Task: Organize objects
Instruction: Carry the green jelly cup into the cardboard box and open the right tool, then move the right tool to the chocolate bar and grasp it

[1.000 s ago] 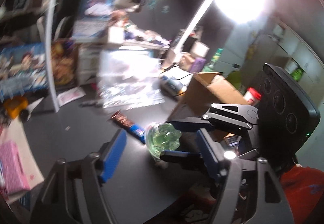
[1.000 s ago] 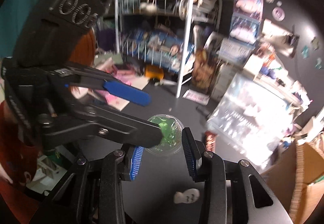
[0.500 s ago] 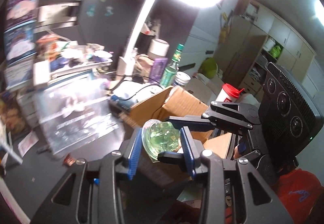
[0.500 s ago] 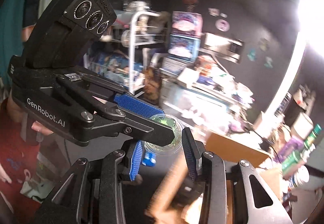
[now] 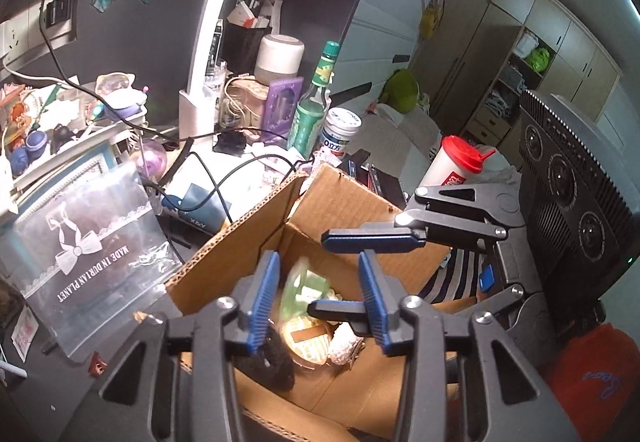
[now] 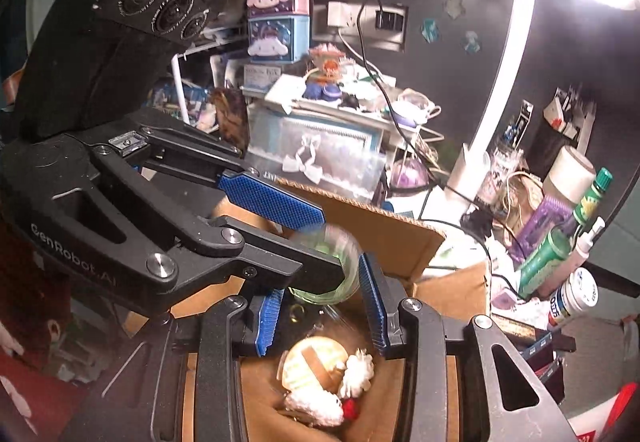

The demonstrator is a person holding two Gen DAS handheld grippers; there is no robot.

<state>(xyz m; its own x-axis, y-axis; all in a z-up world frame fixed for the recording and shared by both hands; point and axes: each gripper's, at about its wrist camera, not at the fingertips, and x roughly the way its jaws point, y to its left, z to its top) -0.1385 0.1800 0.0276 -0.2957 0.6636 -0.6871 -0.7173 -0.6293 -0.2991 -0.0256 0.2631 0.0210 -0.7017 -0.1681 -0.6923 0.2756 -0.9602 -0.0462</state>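
Note:
A clear round container of green slime (image 5: 302, 292) is blurred between the blue pads of both grippers, above an open cardboard box (image 5: 224, 262). It also shows in the right wrist view (image 6: 334, 262). My left gripper (image 5: 318, 302) and my right gripper (image 6: 324, 316) both stand open over the box, their pads a little apart from the container. In the box (image 6: 400, 238) lie a round beige tin (image 6: 310, 364), a white fluffy toy (image 6: 320, 404) and a black fuzzy thing (image 5: 272, 366).
A clear printed bag (image 5: 88, 262) leans left of the box. Behind stand a green bottle (image 5: 314, 110), a white jar (image 5: 340, 132), a red-lidded cup (image 5: 456, 166), cables and a lamp post (image 5: 212, 26). Cluttered shelves fill the left.
Both grippers carried the slime container from the dark table to above the box. Their jaws have opened and the container now blurs as it drops.

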